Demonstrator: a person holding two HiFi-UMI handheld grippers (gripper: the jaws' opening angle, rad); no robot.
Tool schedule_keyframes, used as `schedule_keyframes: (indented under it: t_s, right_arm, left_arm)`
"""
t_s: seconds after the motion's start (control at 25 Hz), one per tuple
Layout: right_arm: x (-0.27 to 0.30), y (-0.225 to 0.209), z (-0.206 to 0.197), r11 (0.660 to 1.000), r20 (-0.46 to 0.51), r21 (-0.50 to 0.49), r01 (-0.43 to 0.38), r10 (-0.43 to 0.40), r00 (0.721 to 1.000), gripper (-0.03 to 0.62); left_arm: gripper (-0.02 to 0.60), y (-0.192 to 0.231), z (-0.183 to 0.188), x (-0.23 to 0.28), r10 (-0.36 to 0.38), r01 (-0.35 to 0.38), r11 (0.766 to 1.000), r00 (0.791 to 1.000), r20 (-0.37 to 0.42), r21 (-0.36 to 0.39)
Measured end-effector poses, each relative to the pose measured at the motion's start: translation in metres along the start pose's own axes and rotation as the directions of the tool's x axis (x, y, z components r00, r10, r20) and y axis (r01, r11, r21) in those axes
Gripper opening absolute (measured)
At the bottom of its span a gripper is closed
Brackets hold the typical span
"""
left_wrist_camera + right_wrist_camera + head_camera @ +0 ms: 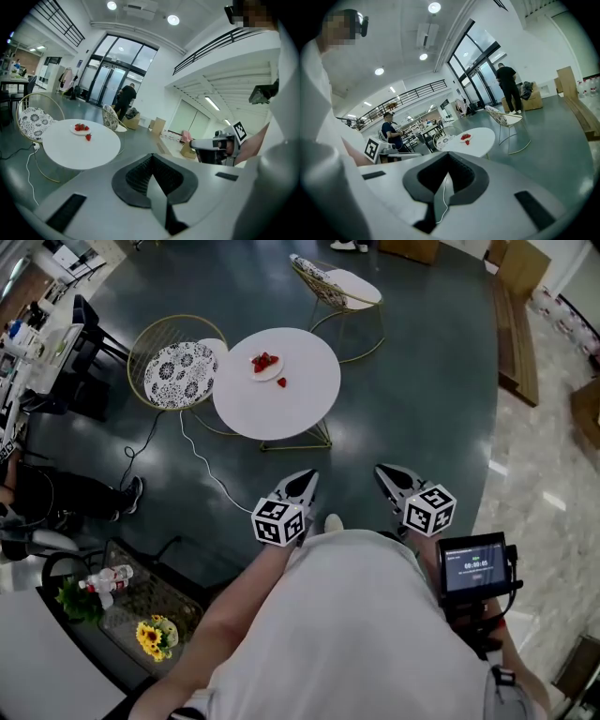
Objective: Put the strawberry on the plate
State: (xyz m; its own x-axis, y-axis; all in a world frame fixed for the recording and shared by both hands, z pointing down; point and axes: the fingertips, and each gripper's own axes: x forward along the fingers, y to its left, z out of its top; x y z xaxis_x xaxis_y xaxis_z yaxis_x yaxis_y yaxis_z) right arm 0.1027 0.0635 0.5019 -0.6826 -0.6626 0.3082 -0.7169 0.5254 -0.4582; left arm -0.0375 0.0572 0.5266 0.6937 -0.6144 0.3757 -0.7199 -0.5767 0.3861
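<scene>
A round white table (291,404) stands some way ahead of me on the dark floor. On it sits a small white plate (255,373) that holds several strawberries (264,362). One loose strawberry (281,382) lies on the tabletop just beside the plate. My left gripper (304,481) and right gripper (388,475) hang side by side in front of my body, far short of the table, both shut and empty. The left gripper view shows the plate (75,131) and the loose strawberry (88,137). The right gripper view shows the same table (476,140) and plate (467,139), small and distant.
Two gold wire chairs (178,367) (339,289) flank the table. A white cable (202,465) trails across the floor toward me. A low table with flowers (153,636) and a bottle is at my lower left. A person (56,498) sits at left; another stands by the glass doors (508,86).
</scene>
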Motion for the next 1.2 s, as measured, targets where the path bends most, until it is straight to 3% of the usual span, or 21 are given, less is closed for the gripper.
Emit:
schedule_keyframes:
  t_s: [0.56, 1.2]
  right_arm:
    - [0.059, 0.014, 0.026, 0.996, -0.054, -0.046, -0.070, 0.067, 0.996, 0.006]
    - [0.158, -0.032, 0.068, 0.960, -0.146, -0.035, -0.277, 0.269, 0.952, 0.006]
  left_arm:
    - [0.006, 0.040, 0.024, -0.020, 0.065, -0.063, 0.997, 0.997, 0.047, -0.041]
    - [0.006, 0.102, 0.061, 0.041, 0.199, -0.197, 0.975, 0.980, 0.010, -0.098]
